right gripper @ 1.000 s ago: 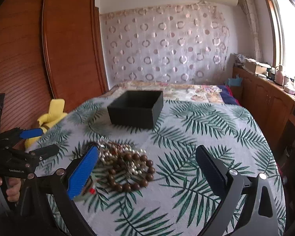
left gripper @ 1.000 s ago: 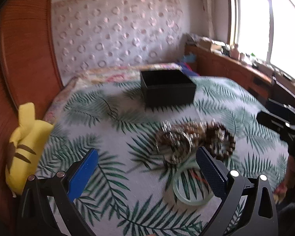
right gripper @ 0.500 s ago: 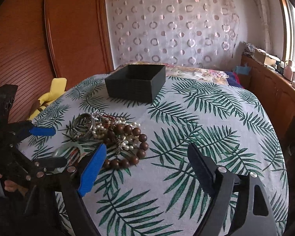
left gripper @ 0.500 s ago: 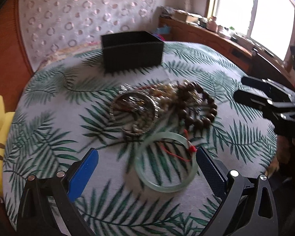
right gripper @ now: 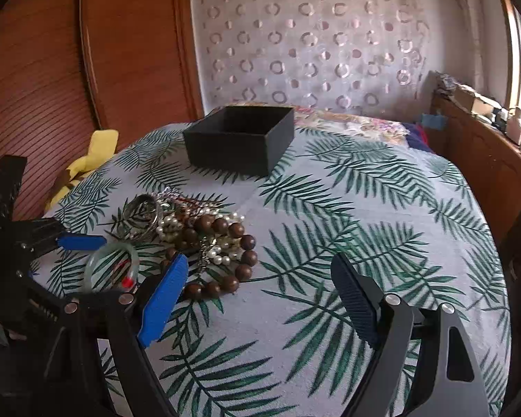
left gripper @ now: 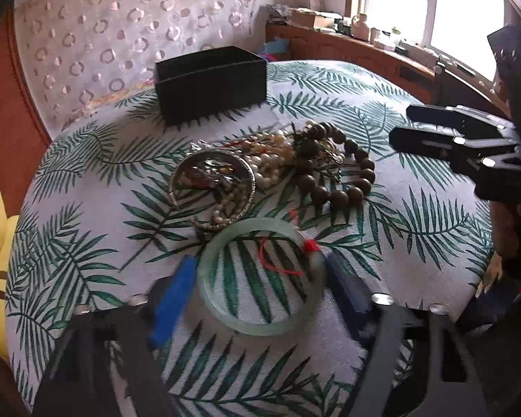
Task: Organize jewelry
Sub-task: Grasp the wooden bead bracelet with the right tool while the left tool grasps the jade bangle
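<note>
A pale green jade bangle (left gripper: 260, 326) with a red thread lies flat on the leaf-print cloth. My left gripper (left gripper: 260, 278) straddles it, jaws closing, and the blue pad (left gripper: 177, 295) and the dark pad meet its outer rim on either side. Behind it lie a silver bangle (left gripper: 212, 187), a pearl strand (left gripper: 271, 160) and a brown wooden bead bracelet (left gripper: 344, 173). An open black box (right gripper: 239, 139) stands farther back. My right gripper (right gripper: 258, 267) hovers open just right of the bead bracelet (right gripper: 239, 243), holding nothing.
The leaf-print cloth (right gripper: 364, 208) covers a round surface that drops off at the edges. A yellow plush toy (right gripper: 97, 149) lies at the left edge by a wooden wardrobe (right gripper: 52, 87). A cluttered wooden cabinet (right gripper: 486, 146) runs along the right under the window.
My left gripper sank toward the cloth and its jaws narrowed around the jade bangle. My right gripper dropped lower and its jaws narrowed a little.
</note>
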A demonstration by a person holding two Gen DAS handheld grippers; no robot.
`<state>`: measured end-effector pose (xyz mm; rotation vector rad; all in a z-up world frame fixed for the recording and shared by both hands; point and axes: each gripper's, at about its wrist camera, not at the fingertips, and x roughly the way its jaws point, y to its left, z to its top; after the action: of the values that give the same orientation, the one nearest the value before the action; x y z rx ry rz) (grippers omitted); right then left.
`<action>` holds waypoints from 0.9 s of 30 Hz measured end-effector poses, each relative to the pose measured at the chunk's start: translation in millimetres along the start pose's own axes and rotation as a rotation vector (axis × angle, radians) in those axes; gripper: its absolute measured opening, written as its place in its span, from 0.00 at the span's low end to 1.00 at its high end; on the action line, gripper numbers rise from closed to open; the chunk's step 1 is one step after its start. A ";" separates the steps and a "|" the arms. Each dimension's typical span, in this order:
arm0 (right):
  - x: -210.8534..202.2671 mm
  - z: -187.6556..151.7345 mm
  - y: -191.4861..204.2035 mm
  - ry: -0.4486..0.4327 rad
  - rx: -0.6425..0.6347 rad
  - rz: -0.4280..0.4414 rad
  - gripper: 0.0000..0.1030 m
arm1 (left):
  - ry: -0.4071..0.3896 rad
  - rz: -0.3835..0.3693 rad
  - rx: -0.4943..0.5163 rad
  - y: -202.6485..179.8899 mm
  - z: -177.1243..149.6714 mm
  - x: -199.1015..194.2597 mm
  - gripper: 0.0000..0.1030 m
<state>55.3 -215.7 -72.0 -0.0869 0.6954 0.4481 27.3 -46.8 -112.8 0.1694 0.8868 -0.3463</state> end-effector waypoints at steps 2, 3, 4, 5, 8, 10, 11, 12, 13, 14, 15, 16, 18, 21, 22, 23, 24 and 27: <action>6.0 1.5 2.6 0.017 -0.014 0.027 0.78 | -0.007 -0.010 -0.006 5.1 -1.8 -1.8 0.67; 9.6 2.4 3.7 0.028 -0.022 0.035 0.75 | -0.009 -0.006 -0.007 8.0 -2.9 -3.0 0.67; 12.2 3.0 4.9 0.036 -0.027 0.040 0.73 | -0.012 -0.004 -0.012 10.1 -3.8 -3.6 0.67; 16.1 4.5 5.3 0.047 -0.034 0.045 0.69 | -0.015 -0.007 -0.019 12.2 -5.1 -4.4 0.67; 24.3 8.1 5.6 0.071 -0.052 0.047 0.60 | -0.029 -0.020 -0.054 21.8 -9.4 -8.8 0.67; 29.3 10.1 4.6 0.087 -0.062 0.043 0.55 | -0.037 -0.023 -0.080 28.8 -13.0 -12.2 0.67; 32.0 11.1 3.3 0.095 -0.065 0.041 0.53 | -0.041 -0.021 -0.088 31.3 -14.4 -12.6 0.67; 35.0 12.1 1.4 0.106 -0.064 0.040 0.51 | -0.043 -0.015 -0.096 34.9 -16.4 -13.8 0.67; 37.3 13.0 -0.4 0.115 -0.064 0.035 0.47 | -0.047 -0.010 -0.105 38.0 -17.9 -15.0 0.67; 39.2 13.6 -1.9 0.120 -0.067 0.032 0.44 | -0.050 -0.008 -0.113 40.2 -18.7 -16.0 0.67; 41.2 14.3 -3.2 0.124 -0.070 0.029 0.41 | -0.053 -0.006 -0.122 43.0 -19.6 -16.9 0.67; 43.2 14.6 -4.7 0.131 -0.070 0.028 0.39 | -0.056 -0.001 -0.130 45.9 -20.2 -17.6 0.67; 47.4 14.7 -8.1 0.152 -0.059 0.043 0.36 | -0.062 0.004 -0.145 50.7 -21.1 -18.8 0.67; 51.8 17.5 -7.5 0.169 -0.060 0.054 0.34 | -0.068 0.008 -0.155 54.3 -20.5 -19.4 0.67; 54.5 18.6 -5.9 0.179 -0.064 0.055 0.33 | -0.071 0.010 -0.157 54.9 -19.8 -19.6 0.67; 57.7 18.9 -3.5 0.187 -0.075 0.053 0.30 | -0.074 0.010 -0.159 55.5 -18.7 -20.0 0.67; 60.2 19.1 -0.9 0.194 -0.089 0.049 0.30 | -0.078 0.011 -0.160 55.8 -18.0 -20.6 0.67; 64.8 20.3 5.0 0.200 -0.126 0.043 0.15 | -0.094 0.013 -0.166 57.0 -15.4 -24.0 0.67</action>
<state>109.2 -182.6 -97.3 -0.2379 0.8663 0.5292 22.9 16.0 -103.5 0.0051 0.8172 -0.2648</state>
